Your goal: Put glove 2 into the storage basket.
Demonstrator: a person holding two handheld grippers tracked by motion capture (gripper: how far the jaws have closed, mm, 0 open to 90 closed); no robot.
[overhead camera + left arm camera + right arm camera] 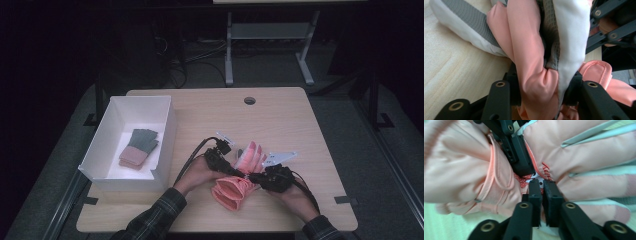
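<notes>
Biggest thing first: the counter (280,120) is light wood, with a small round hole (249,100) near its far edge. Taking the white box (167,135) as the landmark, it sits on the counter's left part, and inside it lies a folded glove in grey and dusty pink (138,147) on the box floor.

Your pink glove (239,180) is off to the right of that box, nearer your edge of the counter, well apart from the box wall. Its fingers point away from you and the cuff end bunches toward you. Both your hands come in at it, sleeves in dark plaid.

Your left gripper (231,167) is on the side of the glove closer to the box. In the left gripper view, its jaws sit either side of a thick fold of pink and white padded fabric (536,75) with a grey grippy strip, and the pads press into that bunch, so you're clamped on the glove at about a middling width.

Your right gripper (256,176) is on the side of the glove farther from the box. In the right gripper view, its jaws stand narrow, nearly together, pinching a thin bit of the glove (541,178) right by the red stitching and a spotted lining patch. The left gripper's black pad (520,157) shows just above that spot, pressed into the same glove.
</notes>
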